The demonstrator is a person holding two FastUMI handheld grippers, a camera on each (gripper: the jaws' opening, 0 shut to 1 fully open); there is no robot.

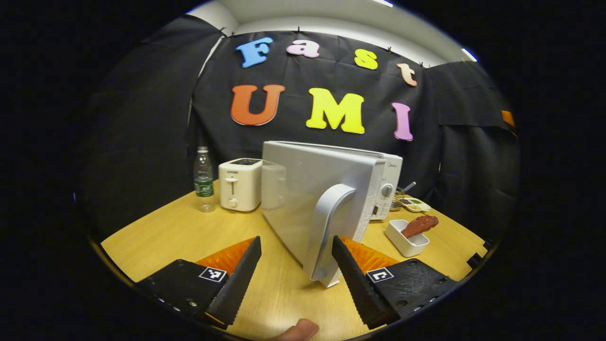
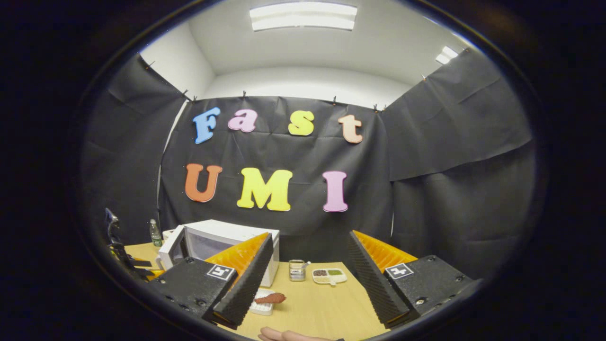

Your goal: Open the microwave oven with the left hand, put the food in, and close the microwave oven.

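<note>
Left hand-held gripper [image 1: 296,265] gapes beside the open microwave door's handle [image 1: 326,227].

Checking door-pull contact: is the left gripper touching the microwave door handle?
Cannot tell. In the left gripper view the handle stands between the open left gripper, overlapping one finger.

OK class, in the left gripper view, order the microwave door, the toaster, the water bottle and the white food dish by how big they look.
1. Microwave door, swung open and nearest the camera, which inflates it.
2. Toaster.
3 and 4. Water bottle and white food dish look about alike: the bottle taller, the dish wider, so no ranking.
</note>
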